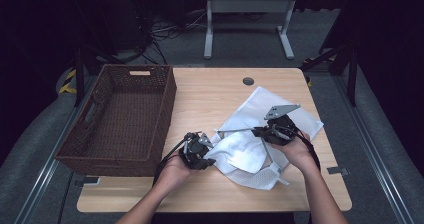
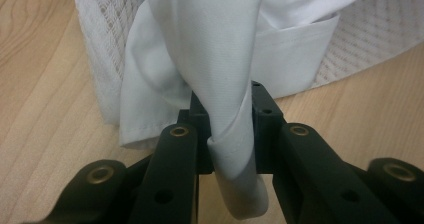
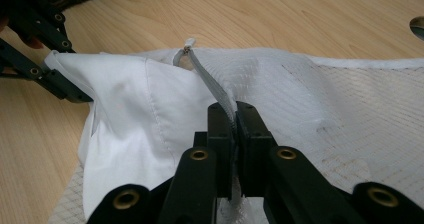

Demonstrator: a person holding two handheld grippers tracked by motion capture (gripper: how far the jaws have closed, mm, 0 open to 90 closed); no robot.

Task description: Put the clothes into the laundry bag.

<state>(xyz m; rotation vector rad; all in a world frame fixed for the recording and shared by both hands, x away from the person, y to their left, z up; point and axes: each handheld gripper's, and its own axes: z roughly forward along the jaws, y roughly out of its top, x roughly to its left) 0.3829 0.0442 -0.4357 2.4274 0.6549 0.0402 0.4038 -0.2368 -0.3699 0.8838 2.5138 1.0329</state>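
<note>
The white garment (image 1: pixel 240 151) is light, thin woven cloth, soft enough to drape and bunch wherever it is lifted, and it lies half in, half out of the white mesh bag (image 1: pixel 280 116) on the wooden table (image 1: pixel 210 96), between the two tongs. It will not hold a shape, so the safest hold is on a gathered fold or a hemmed edge, where the layers give the pads something to bite; a single smooth layer would likely slip. The left gripper (image 2: pixel 231 134) has its jaws closed on just such a fold, the cloth rolled into a thick twist between them. The right gripper (image 3: pixel 233 121) is clamped on the bag's grey drawstring cord (image 3: pixel 207 76), beside the garment (a thin, tough line that takes a pinch well). In the high view the left hand (image 1: pixel 175 171) sits low at the garment's near-left edge, its gripper (image 1: pixel 202 151) pointing rightward, while the right hand (image 1: pixel 297 151) reaches in from the opposite side, jaws aimed left. The brown wicker basket (image 1: pixel 95 149) stands just left of the left tongs.
</note>
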